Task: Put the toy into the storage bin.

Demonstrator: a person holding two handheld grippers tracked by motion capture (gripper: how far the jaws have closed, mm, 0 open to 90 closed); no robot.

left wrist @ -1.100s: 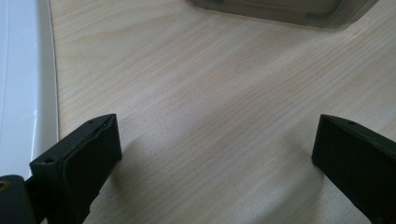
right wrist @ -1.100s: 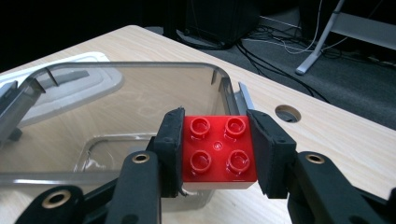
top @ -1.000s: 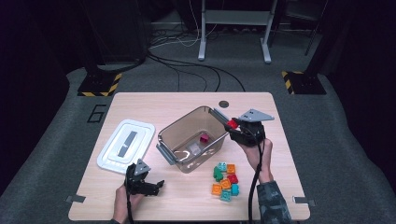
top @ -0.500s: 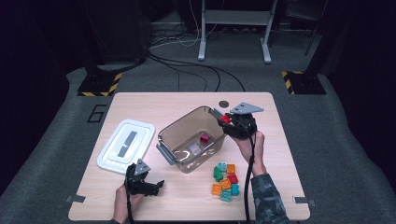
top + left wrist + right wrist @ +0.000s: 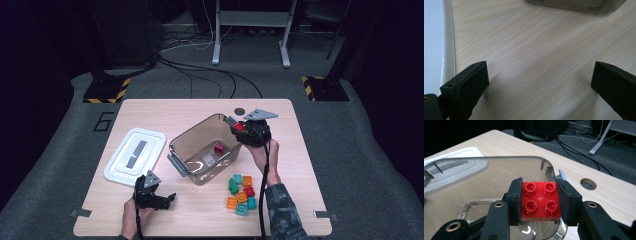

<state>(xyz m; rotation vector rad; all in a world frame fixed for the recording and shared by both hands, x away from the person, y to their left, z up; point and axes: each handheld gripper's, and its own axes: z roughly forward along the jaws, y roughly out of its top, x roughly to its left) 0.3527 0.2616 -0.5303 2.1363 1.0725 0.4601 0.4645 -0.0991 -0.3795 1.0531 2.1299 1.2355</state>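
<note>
Red block with four round bumps sits tight between the jaws of our right gripper, which squeezes it from both sides. We hold it up over the far corner of the clear box. Down inside the box lies another red block. More colored blocks lie in a small heap on the table near our right arm. Our left gripper rests low on the table beside the white lid, with its jaws wide apart and nothing between them.
</note>
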